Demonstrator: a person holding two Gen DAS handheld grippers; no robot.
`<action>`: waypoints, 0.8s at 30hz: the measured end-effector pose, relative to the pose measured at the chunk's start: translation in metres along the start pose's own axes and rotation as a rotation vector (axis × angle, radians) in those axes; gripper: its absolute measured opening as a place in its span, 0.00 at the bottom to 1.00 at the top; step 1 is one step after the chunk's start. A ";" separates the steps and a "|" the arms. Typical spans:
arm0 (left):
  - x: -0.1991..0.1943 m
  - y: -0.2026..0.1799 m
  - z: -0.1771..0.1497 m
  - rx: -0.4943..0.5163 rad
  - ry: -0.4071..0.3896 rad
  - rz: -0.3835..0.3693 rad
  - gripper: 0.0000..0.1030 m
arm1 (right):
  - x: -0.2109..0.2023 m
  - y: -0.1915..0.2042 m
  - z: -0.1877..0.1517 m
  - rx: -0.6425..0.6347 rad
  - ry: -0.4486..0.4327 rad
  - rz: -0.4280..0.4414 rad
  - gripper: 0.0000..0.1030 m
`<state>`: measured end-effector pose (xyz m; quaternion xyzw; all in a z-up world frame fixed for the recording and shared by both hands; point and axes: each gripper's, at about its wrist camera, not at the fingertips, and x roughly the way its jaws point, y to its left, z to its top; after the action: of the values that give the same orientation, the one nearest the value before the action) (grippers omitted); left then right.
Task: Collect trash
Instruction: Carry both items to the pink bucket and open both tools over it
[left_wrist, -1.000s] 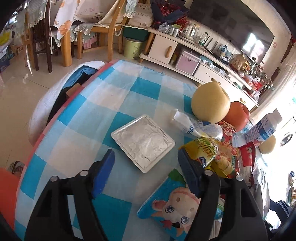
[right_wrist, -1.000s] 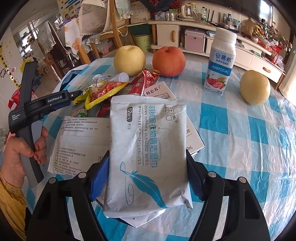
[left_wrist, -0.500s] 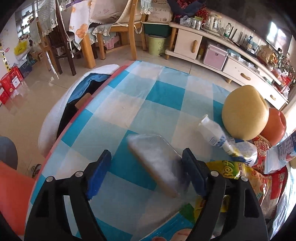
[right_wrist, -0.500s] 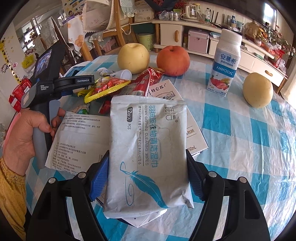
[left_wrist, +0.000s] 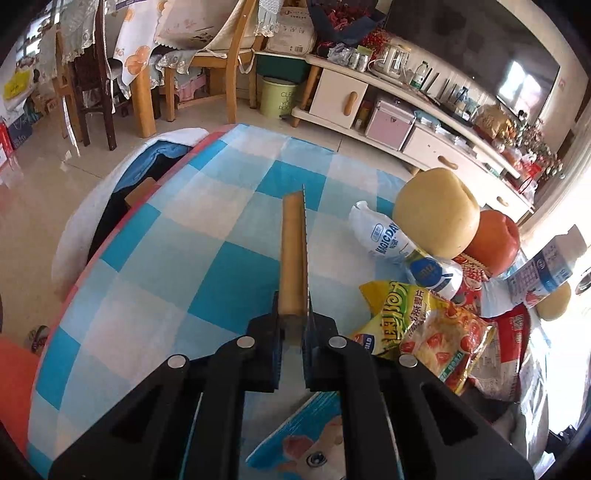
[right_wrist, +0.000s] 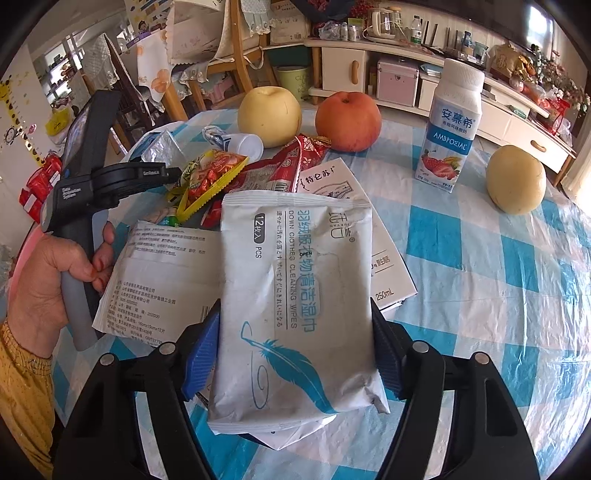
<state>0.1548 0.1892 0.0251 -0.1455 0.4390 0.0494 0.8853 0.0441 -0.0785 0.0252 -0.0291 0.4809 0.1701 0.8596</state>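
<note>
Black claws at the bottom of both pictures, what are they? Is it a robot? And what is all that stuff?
It is no robot. A person holds a grabbing tool in each hand. Each tool has two fingers and a small camera looking along them, so the black fingers fill the bottom of each picture.

One picture comes from the left gripper. It has just closed tight on a thin foil packet, seen edge-on.

The other comes from the right gripper. Its fingers have just been closing on a white wipes pack and press its sides. This view also shows the person's hand around the left tool's handle.

On the checked table lie snack wrappers, papers, a pear, an apple, a yogurt bottle and another pear. The job is collecting the trash.
</note>
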 end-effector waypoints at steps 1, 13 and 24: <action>-0.006 0.004 -0.001 -0.013 -0.012 -0.020 0.10 | -0.001 0.000 0.000 -0.003 -0.002 -0.003 0.68; -0.094 0.033 -0.029 -0.036 -0.117 -0.121 0.10 | -0.030 0.004 0.000 0.017 -0.072 0.008 0.62; -0.174 0.093 -0.071 -0.150 -0.221 -0.051 0.10 | -0.077 0.066 0.010 -0.006 -0.178 0.133 0.62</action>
<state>-0.0256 0.2636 0.1027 -0.2162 0.3300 0.0752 0.9158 -0.0057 -0.0343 0.1025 0.0156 0.4031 0.2300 0.8856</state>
